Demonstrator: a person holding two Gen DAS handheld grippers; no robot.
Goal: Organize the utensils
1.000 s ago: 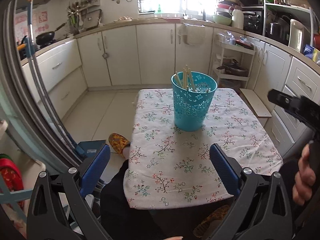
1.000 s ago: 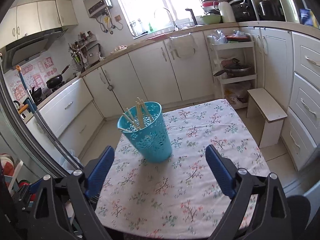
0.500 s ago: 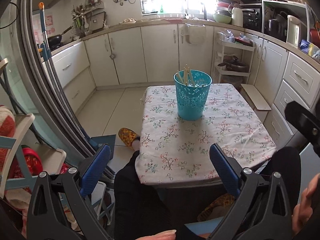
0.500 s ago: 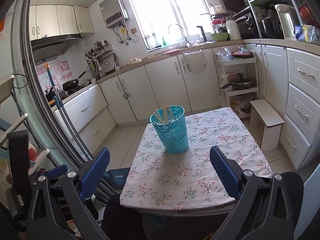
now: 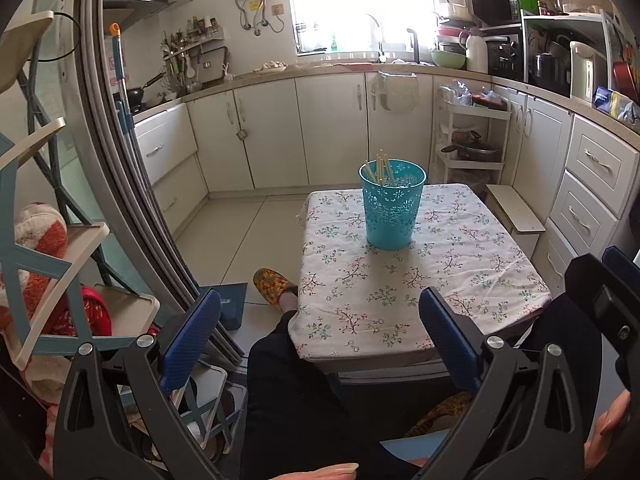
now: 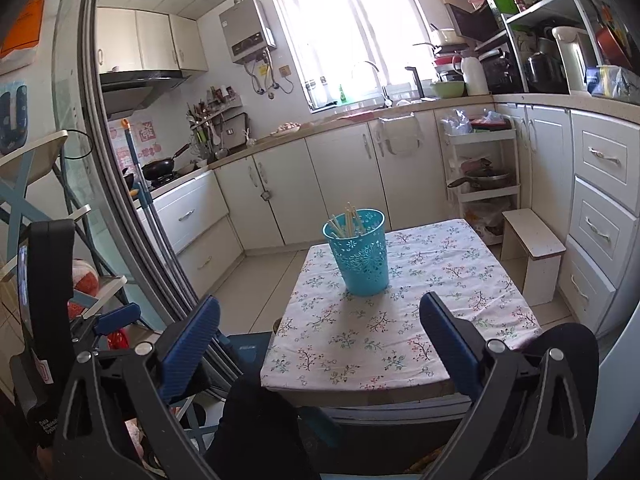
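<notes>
A teal perforated cup stands upright on the floral tablecloth, with several pale chopsticks standing inside it. It also shows in the right wrist view, with the chopsticks leaning in it. My left gripper is open and empty, held back from the table's near edge, above my lap. My right gripper is open and empty, also well back from the table.
A small wooden stool stands right of the table. White cabinets and a shelf trolley line the back. A sliding door frame and a shelf unit stand at left. My legs are below the table edge.
Both grippers have pulled back and up from the table, so the cup and table look smaller and farther. Both stay open and empty.
</notes>
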